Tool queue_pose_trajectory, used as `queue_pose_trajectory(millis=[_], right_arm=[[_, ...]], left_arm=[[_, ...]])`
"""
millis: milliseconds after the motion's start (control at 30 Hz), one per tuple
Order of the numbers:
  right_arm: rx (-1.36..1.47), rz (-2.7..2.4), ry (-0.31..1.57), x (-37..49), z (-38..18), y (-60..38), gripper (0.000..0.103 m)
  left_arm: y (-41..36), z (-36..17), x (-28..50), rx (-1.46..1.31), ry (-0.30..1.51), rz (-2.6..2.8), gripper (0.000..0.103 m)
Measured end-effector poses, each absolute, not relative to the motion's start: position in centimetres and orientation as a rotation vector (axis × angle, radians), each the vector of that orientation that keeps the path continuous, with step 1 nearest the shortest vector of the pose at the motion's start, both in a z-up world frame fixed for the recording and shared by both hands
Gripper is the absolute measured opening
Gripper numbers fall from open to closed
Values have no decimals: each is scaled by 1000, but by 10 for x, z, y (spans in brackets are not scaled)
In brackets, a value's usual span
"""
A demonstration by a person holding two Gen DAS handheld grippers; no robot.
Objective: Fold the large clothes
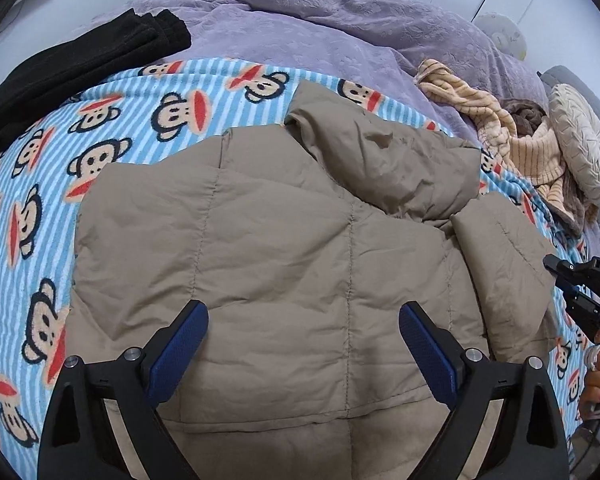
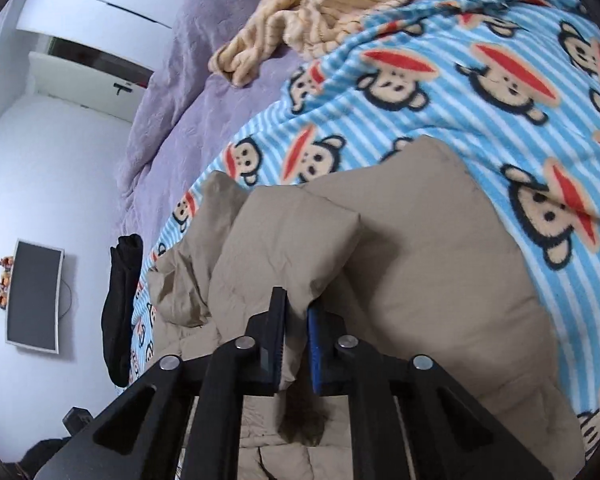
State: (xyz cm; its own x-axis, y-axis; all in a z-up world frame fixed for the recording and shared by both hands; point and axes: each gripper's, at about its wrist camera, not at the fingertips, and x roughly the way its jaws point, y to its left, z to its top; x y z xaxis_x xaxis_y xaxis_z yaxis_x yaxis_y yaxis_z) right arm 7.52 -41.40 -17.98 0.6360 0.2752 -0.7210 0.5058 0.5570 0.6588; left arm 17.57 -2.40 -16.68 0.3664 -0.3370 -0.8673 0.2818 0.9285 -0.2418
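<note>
A tan quilted jacket lies spread on a blue striped blanket printed with monkey faces, which covers a bed. The jacket's fabric is puffy and creased, divided by stitched seams into broad panels, and its hood is flopped over near the top. A sleeve or side flap is folded inward along the right edge.

The left gripper hovers above the jacket's lower part with its blue-padded jaws spread wide and nothing between them. The right gripper is clenched on a raised fold of the jacket, the fabric pinched between its narrow jaws; it seems to be the sleeve, though the close view makes that uncertain.

A purple quilt lies beyond the blanket, with dark folded clothing at the left and a striped beige garment at the right.
</note>
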Motion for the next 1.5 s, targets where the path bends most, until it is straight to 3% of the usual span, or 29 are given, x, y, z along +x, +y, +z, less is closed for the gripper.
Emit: queue_pose_trajectory(millis=[67,233,367,633,667,733,767,800,1133,1167,1200,1233,1267,1367,1500], right_arm=[[871,-89,904,91,-160,-387,11],[542,135,931,118,-127,-299,11],[373,241,1021,123,-140,-232,11],[405,291,1220,117,-184,-201,13],[424,293,1223,114,-184,-207,19],[468,287,1214,104,-181,-221,44],[490,269,1198,97,-177,-232,61],[510,248,1183,90,-174,-245,65],[1064,-92,1096,-15,-205,-413,65],[1112,-116,1067,-23,-208,-424,65],[1144,-140,1044,-29,-210,-432,65],[1165,-168,1025,-33,-212,-440,65],[1180,-193,1008,-35,-214,-448,63],[1197,-249,998,-34,-219,-465,10],[1139,-195,987,-17,-211,-462,9]], left_arm=[[-15,-165,179,-90,1127,-412,88],[12,-166,188,-246,1155,-442,87],[24,-163,192,-335,1162,-490,87],[13,-159,193,-450,1195,-668,87],[10,-161,193,-446,1207,-672,87],[2,-168,193,-429,1233,-671,87],[-1,-171,193,-427,1247,-674,87],[-4,-174,193,-426,1259,-677,87],[-43,-197,203,-318,1301,-654,87],[-48,-198,204,-316,1302,-657,85],[-52,-198,204,-315,1306,-664,62],[-58,-200,205,-310,1327,-678,30],[-62,-202,206,-304,1348,-680,17],[-65,-189,198,-273,1293,-678,13],[-48,-175,181,-196,1227,-640,13]])
